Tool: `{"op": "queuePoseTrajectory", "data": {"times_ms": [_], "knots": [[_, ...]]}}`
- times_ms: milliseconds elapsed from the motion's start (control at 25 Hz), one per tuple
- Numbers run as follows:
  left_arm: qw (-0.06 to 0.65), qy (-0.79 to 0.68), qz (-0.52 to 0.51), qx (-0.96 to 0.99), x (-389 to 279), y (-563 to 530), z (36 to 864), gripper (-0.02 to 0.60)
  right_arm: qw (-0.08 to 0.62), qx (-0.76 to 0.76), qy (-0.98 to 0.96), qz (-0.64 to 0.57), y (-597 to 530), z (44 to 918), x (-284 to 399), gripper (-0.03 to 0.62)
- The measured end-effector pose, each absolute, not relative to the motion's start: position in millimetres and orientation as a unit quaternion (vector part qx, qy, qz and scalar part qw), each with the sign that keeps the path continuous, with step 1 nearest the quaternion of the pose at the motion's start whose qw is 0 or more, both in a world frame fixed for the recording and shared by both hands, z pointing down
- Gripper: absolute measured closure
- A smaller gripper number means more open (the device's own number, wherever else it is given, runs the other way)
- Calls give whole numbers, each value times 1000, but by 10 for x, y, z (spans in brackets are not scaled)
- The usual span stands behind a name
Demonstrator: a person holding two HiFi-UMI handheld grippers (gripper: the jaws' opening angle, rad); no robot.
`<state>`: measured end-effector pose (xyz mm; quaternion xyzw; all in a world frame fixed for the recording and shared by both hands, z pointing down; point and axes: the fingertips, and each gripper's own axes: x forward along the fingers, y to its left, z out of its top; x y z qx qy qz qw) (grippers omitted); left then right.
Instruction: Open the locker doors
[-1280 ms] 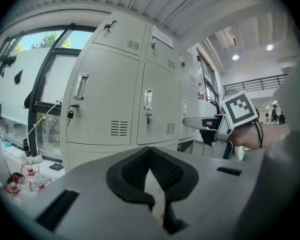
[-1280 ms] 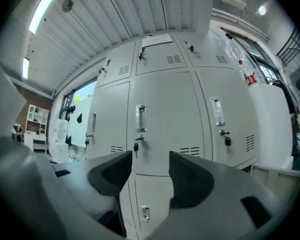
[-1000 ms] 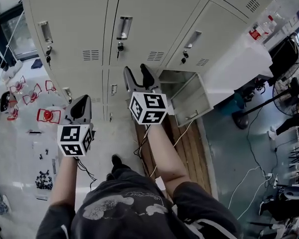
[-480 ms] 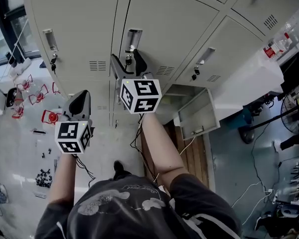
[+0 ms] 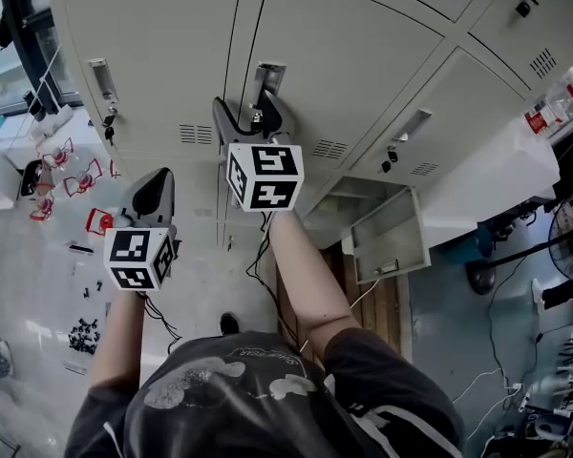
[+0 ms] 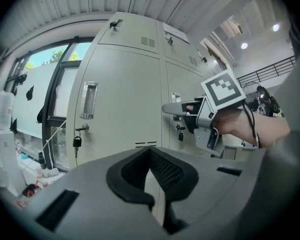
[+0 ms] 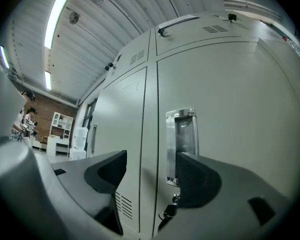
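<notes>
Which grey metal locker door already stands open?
The small lower grey metal locker door, low at the head view's right; it swings outward, while the others sit flush.

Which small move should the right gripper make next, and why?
Probably ease the right gripper forward and rightward around the door handle: its jaws have just been opening, nothing is between them, and the handle lies ahead of the right jaw.

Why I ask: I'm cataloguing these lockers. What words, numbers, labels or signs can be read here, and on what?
No text can be read in any view.
Right marker cube and left marker cube: black-and-white square patterns, no letters.
Red-labelled bottle: print too small to read.
White strip on the upper locker door: blurred, unreadable.
</notes>
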<state>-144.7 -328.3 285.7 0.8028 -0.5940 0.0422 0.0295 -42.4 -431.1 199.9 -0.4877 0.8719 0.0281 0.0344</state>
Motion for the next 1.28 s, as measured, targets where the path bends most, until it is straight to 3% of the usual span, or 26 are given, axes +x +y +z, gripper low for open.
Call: {"op": "queuePoseTrajectory", "data": {"times_ms": [480,1280], "knots": [[34,-608,33,793,-1477,-3327,2931,572,58,-478,876,29,-4320,1984,-428,296],[28,-526,46,849,-1643,-3217,2866,572,16,-594,804,7,-3971,1996,-336,299]]}}
